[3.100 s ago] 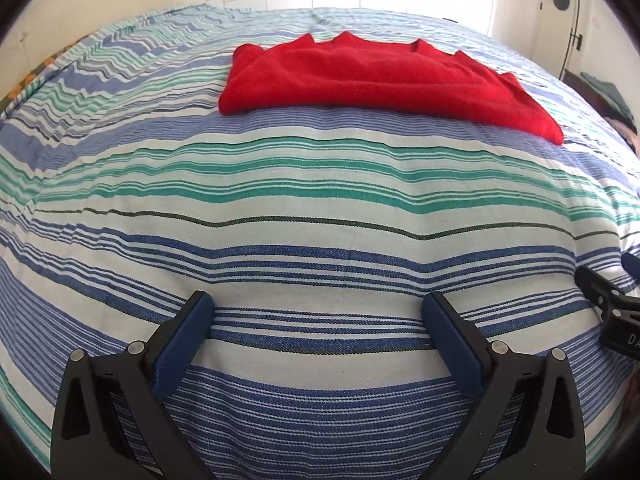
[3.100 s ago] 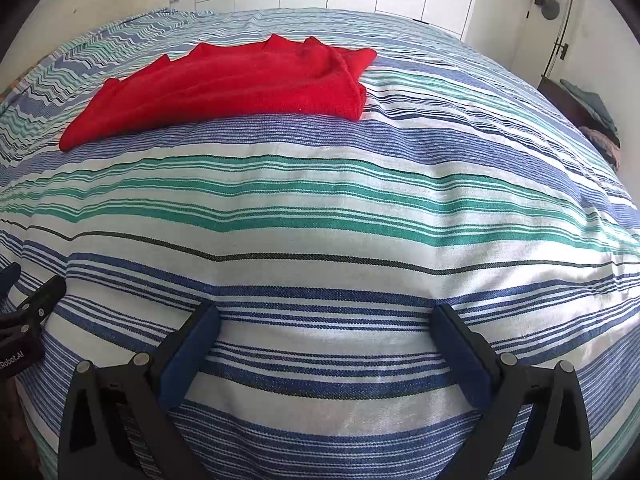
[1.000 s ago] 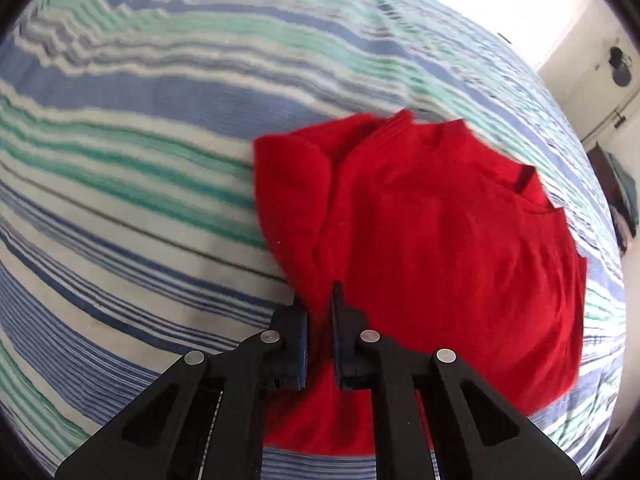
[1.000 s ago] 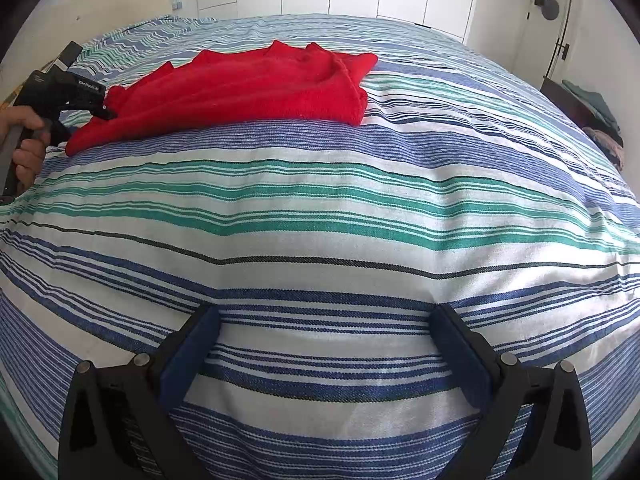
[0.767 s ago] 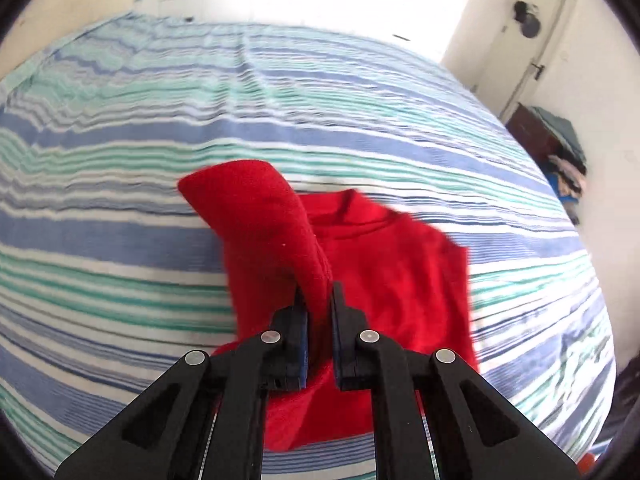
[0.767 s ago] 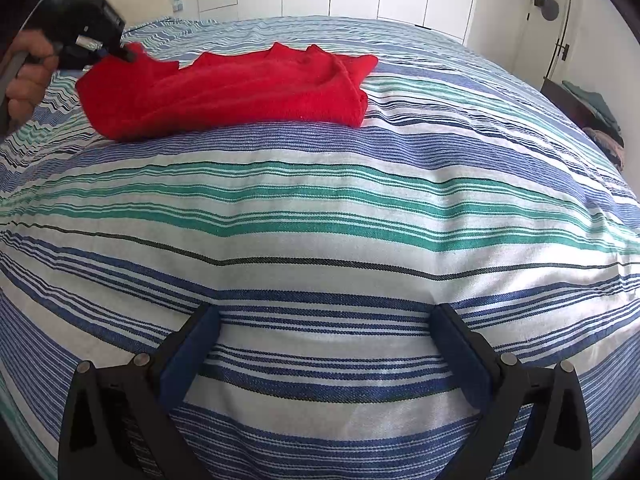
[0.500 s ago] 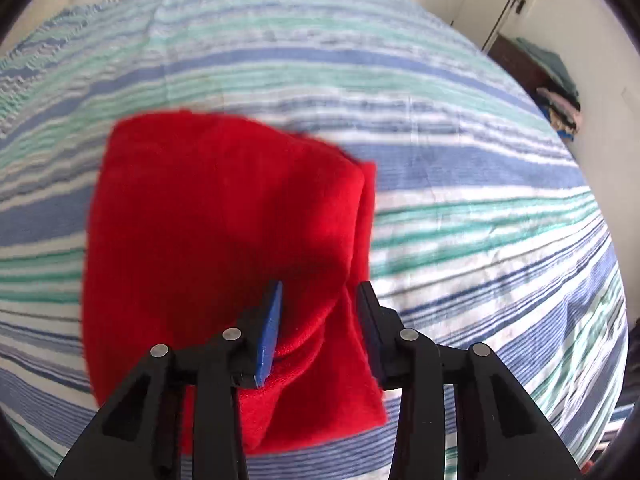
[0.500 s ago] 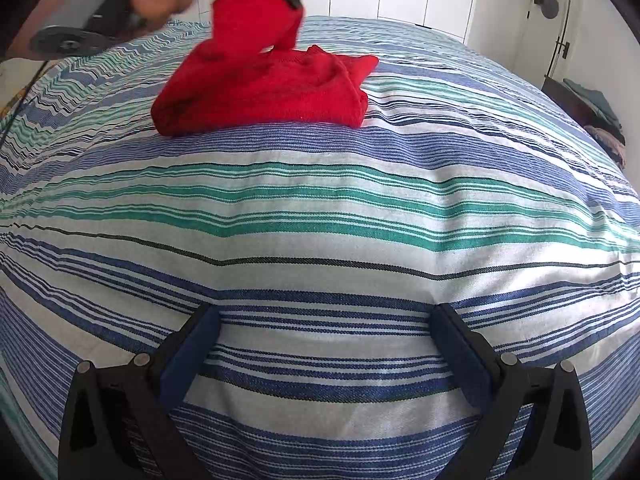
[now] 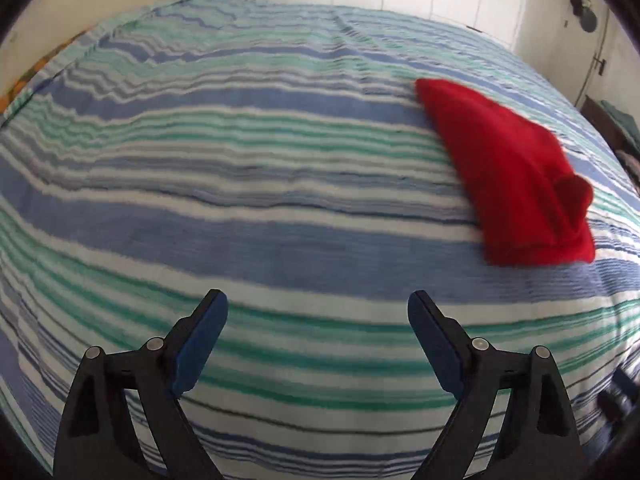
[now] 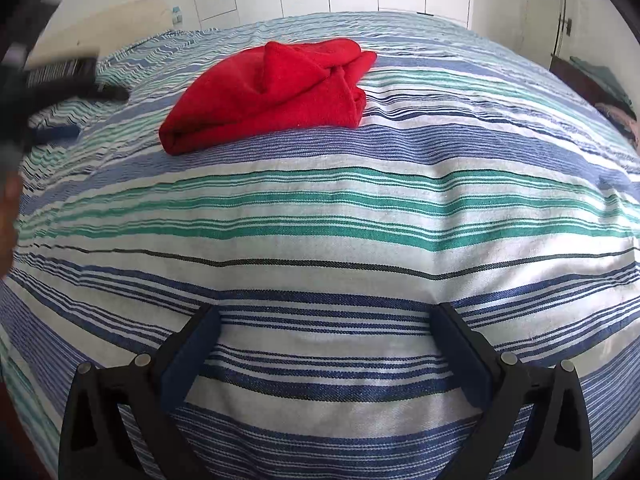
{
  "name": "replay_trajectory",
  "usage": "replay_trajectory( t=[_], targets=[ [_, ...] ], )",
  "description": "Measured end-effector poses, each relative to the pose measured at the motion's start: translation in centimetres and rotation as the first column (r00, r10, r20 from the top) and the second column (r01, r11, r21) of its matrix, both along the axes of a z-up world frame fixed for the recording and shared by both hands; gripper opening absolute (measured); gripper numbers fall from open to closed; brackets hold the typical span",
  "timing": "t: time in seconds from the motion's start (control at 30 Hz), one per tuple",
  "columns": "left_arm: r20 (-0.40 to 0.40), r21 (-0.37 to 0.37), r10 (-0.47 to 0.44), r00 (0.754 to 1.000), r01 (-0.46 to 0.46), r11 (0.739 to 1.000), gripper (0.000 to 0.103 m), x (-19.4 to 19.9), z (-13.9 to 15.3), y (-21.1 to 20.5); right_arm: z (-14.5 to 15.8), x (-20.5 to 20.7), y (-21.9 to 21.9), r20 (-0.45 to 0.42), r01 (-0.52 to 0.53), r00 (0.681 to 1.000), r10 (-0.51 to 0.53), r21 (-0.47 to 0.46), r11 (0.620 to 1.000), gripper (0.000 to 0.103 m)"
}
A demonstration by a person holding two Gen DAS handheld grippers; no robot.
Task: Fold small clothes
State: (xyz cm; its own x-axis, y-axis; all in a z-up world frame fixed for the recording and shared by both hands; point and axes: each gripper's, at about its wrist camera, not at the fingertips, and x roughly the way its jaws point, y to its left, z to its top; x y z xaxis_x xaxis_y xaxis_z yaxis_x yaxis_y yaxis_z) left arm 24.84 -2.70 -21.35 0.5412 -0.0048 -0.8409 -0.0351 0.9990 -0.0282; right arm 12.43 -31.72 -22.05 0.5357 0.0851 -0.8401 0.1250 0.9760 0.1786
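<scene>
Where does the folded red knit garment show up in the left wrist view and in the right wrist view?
Left wrist view: the folded red knit garment lies at the right, above and right of the open left gripper.
Right wrist view: it lies upper centre-left, far beyond the open right gripper.
Shared landmark: the blue, green and white striped bedspread beneath it.

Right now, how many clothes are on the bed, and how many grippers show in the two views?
Red garment: 1, folded on the striped bedspread
Grippers: 2, the left gripper and the right gripper, both open and holding nothing
Total: 3
</scene>
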Motion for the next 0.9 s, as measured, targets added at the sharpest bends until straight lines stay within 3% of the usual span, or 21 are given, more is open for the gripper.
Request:
replay_trajectory(
  t=[0.07, 0.13, 0.17, 0.27, 0.3, 0.4, 0.47, 0.5, 0.57, 0.6, 0.63, 0.7, 0.77, 0.87, 0.9],
  targets=[
    [-0.003, -0.027, 0.032, 0.999, -0.032, 0.999, 0.093, -1.6, -2.7, 1.8, 2.6, 0.3, -1.5, 0.046, 0.063, 0.997, -0.067, 0.092, 0.994, 0.099],
    [0.076, -0.080, 0.037, 0.996, -0.030, 0.996, 0.094, -2.9, -2.7, 2.4, 5.2, 1.9, -2.1, 0.126, 0.046, 0.990, -0.068, 0.171, 0.984, 0.099],
    [0.062, -0.078, 0.036, 0.997, -0.031, 0.996, 0.096, -2.7, -2.8, 2.3, 6.1, 3.4, -2.2, 0.139, 0.024, 0.989, -0.056, 0.218, 0.976, 0.098],
    [0.049, -0.057, 0.023, 0.999, -0.021, 0.998, 0.099, -1.9, -3.3, 1.6, 6.7, 9.1, -2.2, 0.110, 0.010, 0.992, -0.056, 0.380, 0.925, 0.083],
    [0.052, -0.054, 0.021, 0.998, -0.018, 0.998, 0.100, -1.9, -3.3, 1.2, 6.5, 11.1, -2.1, 0.095, 0.022, 0.993, -0.066, 0.402, 0.915, 0.076],
    [0.060, -0.082, 0.020, 0.998, -0.015, 0.997, 0.100, -2.0, -3.2, 1.7, 3.6, 16.5, -1.8, -0.019, 0.092, 0.996, -0.092, 0.387, 0.918, 0.070],
    [0.064, -0.092, 0.020, 0.998, -0.014, 0.996, 0.100, -2.2, -3.2, 1.8, 1.5, 18.5, -2.2, -0.094, 0.130, 0.990, -0.101, 0.383, 0.915, 0.027],
    [0.068, -0.092, 0.020, 0.997, -0.013, 0.996, 0.100, -3.0, -3.1, 2.2, 1.5, 18.1, -2.8, -0.089, 0.161, 0.987, -0.136, 0.389, 0.907, 0.006],
    [0.078, -0.090, 0.018, 0.997, -0.011, 0.996, 0.100, -3.1, -3.2, 2.1, 2.3, 16.1, -4.7, -0.021, 0.168, 0.983, -0.184, 0.522, 0.836, 0.006],
    [0.081, -0.088, 0.018, 0.997, -0.010, 0.996, 0.101, -3.2, -3.3, 2.1, 2.5, 14.9, -5.5, -0.010, 0.170, 0.980, -0.197, 0.545, 0.821, 0.006],
    [0.080, -0.083, 0.017, 0.997, -0.011, 0.996, 0.101, -3.1, -3.4, 2.0, 1.9, 14.2, -5.8, -0.017, 0.180, 0.979, -0.202, 0.531, 0.828, 0.006],
    [0.077, -0.072, 0.015, 0.997, -0.010, 0.997, 0.101, -3.1, -3.4, 1.9, -1.2, 14.1, -6.3, -0.116, 0.227, 0.974, -0.195, 0.493, 0.840, 0.006],
    [0.077, -0.077, 0.015, 0.997, -0.009, 0.997, 0.101, -3.1, -3.3, 1.9, -3.3, 13.9, -7.1, -0.153, 0.267, 0.964, -0.219, 0.534, 0.802, 0.006],
    [0.079, -0.074, 0.015, 0.997, -0.009, 0.997, 0.101, -3.2, -3.3, 1.8, -2.5, 14.4, -6.8, -0.120, 0.220, 0.975, -0.185, 0.540, 0.813, 0.009],
    [0.081, -0.075, 0.015, 0.997, -0.009, 0.997, 0.102, -3.2, -3.4, 1.8, -1.9, 14.4, -6.9, -0.118, 0.202, 0.979, -0.164, 0.537, 0.819, 0.016]
  ],
)
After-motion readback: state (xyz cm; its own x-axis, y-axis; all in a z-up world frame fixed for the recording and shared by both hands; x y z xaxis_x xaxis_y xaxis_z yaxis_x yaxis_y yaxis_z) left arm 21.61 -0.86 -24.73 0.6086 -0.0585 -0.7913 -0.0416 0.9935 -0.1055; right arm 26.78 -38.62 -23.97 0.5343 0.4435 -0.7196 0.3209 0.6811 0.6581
